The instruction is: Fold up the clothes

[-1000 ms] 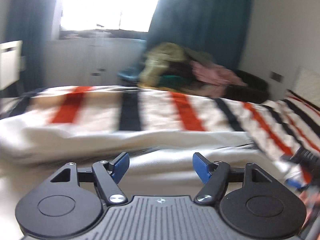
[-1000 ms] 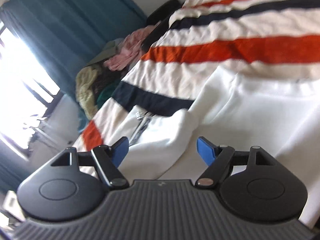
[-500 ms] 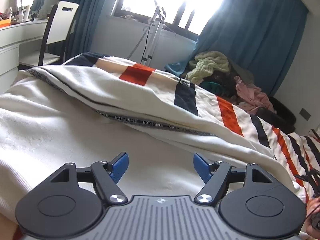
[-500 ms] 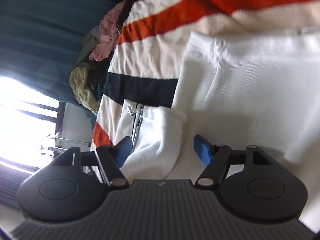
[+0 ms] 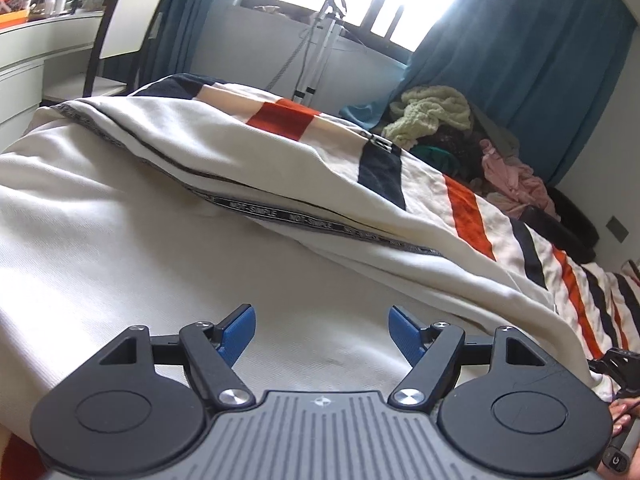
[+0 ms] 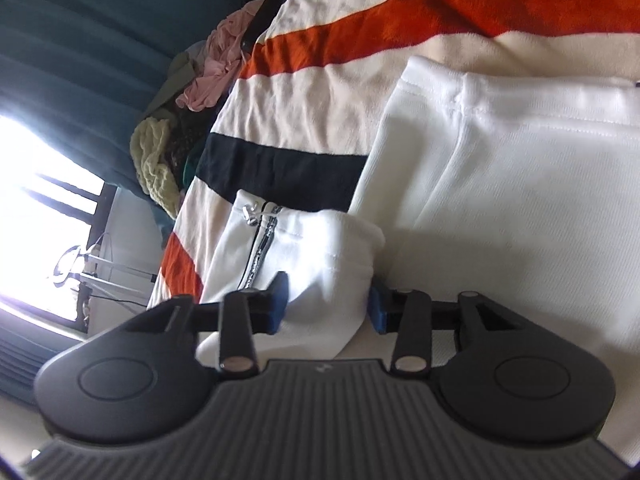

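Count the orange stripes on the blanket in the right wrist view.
2: one wide orange stripe along the top, one short piece at the blanket's left edge. Others may be hidden.

We see our left gripper and right gripper alike: black rounded arms, blue ribbed fingertips, silver screws, and a grey ridged housing bearing a small emblem.

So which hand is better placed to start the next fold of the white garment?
Right. The right gripper has just been closing with the white garment's cuff between its fingers. The left gripper is open with nothing gripped.
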Available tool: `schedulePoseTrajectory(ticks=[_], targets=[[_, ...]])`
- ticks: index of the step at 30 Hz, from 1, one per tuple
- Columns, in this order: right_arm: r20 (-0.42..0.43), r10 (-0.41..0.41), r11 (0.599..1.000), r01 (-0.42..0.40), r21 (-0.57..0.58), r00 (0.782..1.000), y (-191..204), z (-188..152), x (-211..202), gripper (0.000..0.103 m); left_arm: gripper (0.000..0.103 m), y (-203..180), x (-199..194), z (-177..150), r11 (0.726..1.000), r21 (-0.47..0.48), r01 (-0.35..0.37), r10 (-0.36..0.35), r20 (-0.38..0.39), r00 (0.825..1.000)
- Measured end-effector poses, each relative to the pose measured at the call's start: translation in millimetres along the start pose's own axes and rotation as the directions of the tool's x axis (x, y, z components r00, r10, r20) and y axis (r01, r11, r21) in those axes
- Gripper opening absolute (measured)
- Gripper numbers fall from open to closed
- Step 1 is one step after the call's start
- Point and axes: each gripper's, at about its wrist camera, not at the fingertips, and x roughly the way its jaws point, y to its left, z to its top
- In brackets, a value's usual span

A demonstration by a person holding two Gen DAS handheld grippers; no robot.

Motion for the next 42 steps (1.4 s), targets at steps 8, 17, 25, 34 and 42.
schedulePoseTrajectory(ticks=[8, 17, 25, 34, 42], targets=[[0.039, -0.017, 1.000, 0.017, -0.003, 0.999, -2.9, -0.7, -3.1, 0.030, 0.078, -26.3, -2.5, -14.8, 0.991, 0.122, 0.048, -0.048, 0.002, 0.999], [0.183, -0.103, 0.989, 0.120, -0.081, 0.978, 13.6, -3.7, -34.1, 0.032, 0.078, 28.0, 27.6, 21.4, 0.977, -0.202, 0.064, -0.074, -0.042, 0.996], [0.192, -0.116, 0.983, 0.141, -0.121, 0.974, 18.1, -0.7, -34.0, 0.032, 0.077, 103.2, 66.4, 54.8, 0.852, -0.519, 0.068, -0.061, 0.031, 0.998], [0.198, -0.105, 0.976, 0.139, -0.168, 0.975, 26.3, -11.0, -36.9, 0.033, 0.074, 109.8, 82.5, 70.1, 0.855, -0.502, 0.129, -0.078, 0.122, 0.990], [0.178, -0.145, 0.968, 0.177, -0.177, 0.973, 25.2, -20.7, -29.1, 0.033, 0.016, 120.0, 101.7, 95.0, 0.877, -0.467, 0.114, -0.042, 0.160, 0.986]])
